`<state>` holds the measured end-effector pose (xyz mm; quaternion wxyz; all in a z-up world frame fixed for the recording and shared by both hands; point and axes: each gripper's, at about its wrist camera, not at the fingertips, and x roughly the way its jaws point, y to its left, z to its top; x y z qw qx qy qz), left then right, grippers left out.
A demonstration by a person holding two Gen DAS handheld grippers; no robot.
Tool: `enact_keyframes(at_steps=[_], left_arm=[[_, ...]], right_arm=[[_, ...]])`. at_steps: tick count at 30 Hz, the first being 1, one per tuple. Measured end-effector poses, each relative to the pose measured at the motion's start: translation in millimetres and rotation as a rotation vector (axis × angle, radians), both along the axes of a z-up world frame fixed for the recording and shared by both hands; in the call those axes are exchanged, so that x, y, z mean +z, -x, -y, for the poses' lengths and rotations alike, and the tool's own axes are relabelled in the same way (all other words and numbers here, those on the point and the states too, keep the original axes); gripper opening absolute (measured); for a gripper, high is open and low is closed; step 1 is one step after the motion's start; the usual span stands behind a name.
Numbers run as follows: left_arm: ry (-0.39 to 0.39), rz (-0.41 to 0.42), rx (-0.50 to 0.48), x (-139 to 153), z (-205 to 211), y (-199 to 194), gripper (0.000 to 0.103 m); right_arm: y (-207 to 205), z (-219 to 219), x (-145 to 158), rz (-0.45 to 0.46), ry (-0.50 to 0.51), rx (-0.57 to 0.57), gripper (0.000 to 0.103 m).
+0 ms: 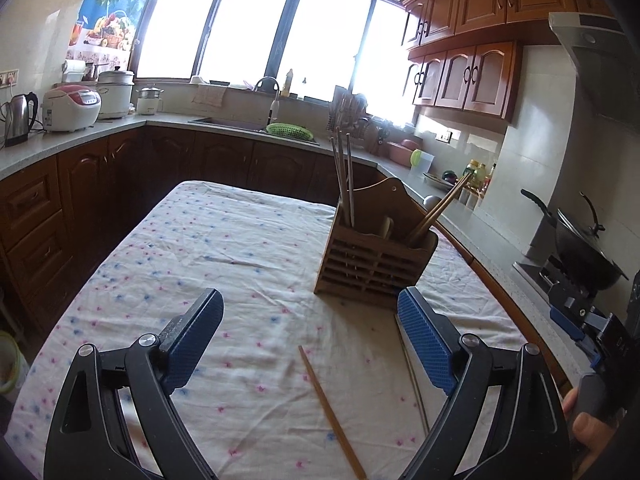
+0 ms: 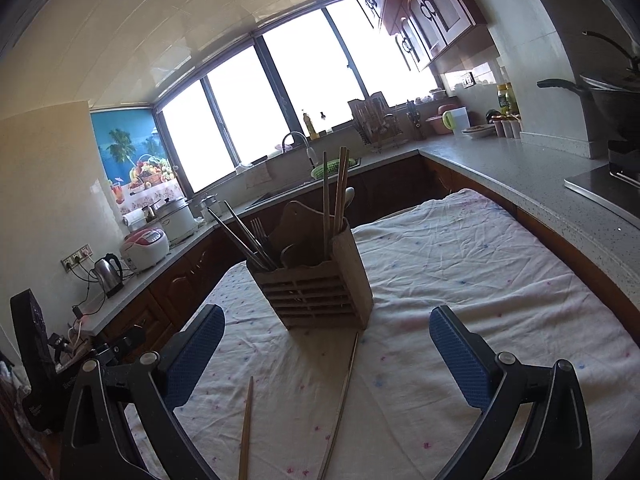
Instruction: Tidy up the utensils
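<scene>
A slatted wooden utensil holder (image 1: 374,258) (image 2: 320,280) stands on the cloth-covered table (image 1: 224,248) (image 2: 460,264), with chopsticks and other utensils upright in its compartments. A brown wooden chopstick (image 1: 330,408) (image 2: 246,428) lies loose on the cloth in front of it. Beside that lies a thin grey metal chopstick (image 1: 412,376) (image 2: 344,400), its far tip near the holder's base. My left gripper (image 1: 310,312) hovers open above the brown chopstick, holding nothing. My right gripper (image 2: 328,330) is open too, over the grey chopstick, empty.
Kitchen counters (image 1: 80,136) (image 2: 520,164) wrap around the table, carrying a kettle (image 1: 18,118), rice cookers, a sink with a green basket (image 1: 289,130), and a wok (image 1: 580,240) on the stove at right. A person's hand (image 1: 588,424) holds the other gripper at the right edge.
</scene>
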<state>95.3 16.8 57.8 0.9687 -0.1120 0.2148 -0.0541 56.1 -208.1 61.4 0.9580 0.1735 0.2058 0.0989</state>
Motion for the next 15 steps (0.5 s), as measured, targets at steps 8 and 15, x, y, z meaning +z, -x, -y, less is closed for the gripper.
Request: enact_keyframes(at_steps=[8,15], left_arm=[[-0.062,0.110,0.015,-5,14,51,0.103],[-0.112,0.116,0.057,-38,18,80,0.103]], right_arm=[[67,-11,-7,0.160,0.152,-0.118,0.103],[104,-36,-40,0.192,0.343,-0.102,0.103]])
